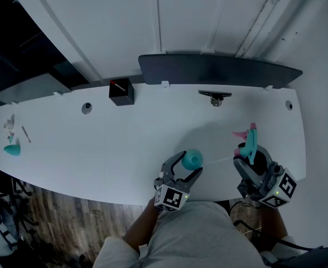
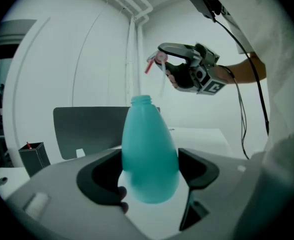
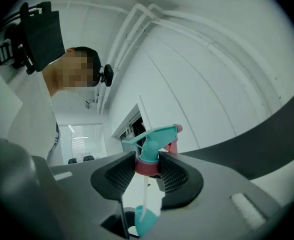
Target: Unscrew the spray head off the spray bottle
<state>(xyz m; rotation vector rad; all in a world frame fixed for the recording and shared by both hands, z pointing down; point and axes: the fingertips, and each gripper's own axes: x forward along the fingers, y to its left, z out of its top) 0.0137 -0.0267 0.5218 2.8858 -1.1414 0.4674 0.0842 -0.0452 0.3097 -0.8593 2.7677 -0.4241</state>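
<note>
Head view, spray bottle (image 1: 193, 159): we see it teal and upright over the front edge of the white table (image 1: 125, 149), inside the left gripper (image 1: 187, 166); we cannot tell whether it rests on the table or is held just above it
Head view, spray head (image 1: 249, 139): it sits in the right gripper (image 1: 249, 156), off to the right of the spray bottle and apart from it
Head view, rest: a black box (image 1: 121, 91) and a dark panel (image 1: 220, 70) stand at the far edge of the table, well apart from our work
Left gripper view, jaws: they are closed on the lower body of the spray bottle (image 2: 149, 154), one jaw on each side
Left gripper view, neck (image 2: 141, 100): the threaded mouth stands bare with nothing screwed on it; the right gripper (image 2: 166, 66) hangs in the air above and beyond, carrying the spray head (image 2: 158, 58)
Right gripper view, jaws: they clamp the pink collar (image 3: 148, 167) of the spray head (image 3: 157, 134), with the nozzle pointing away from us
Right gripper view, dip tube (image 3: 143, 194): it hangs down from the pink collar, and the spray bottle (image 3: 144, 223) shows far below at the lower edge
Step in hand: we judge the spray head to be off the spray bottle, as the task wants, each part in its own gripper
Next move: at most, setting the parts down; that calls for keeping the open spray bottle upright and carrying the dip tube clear of the neck
</note>
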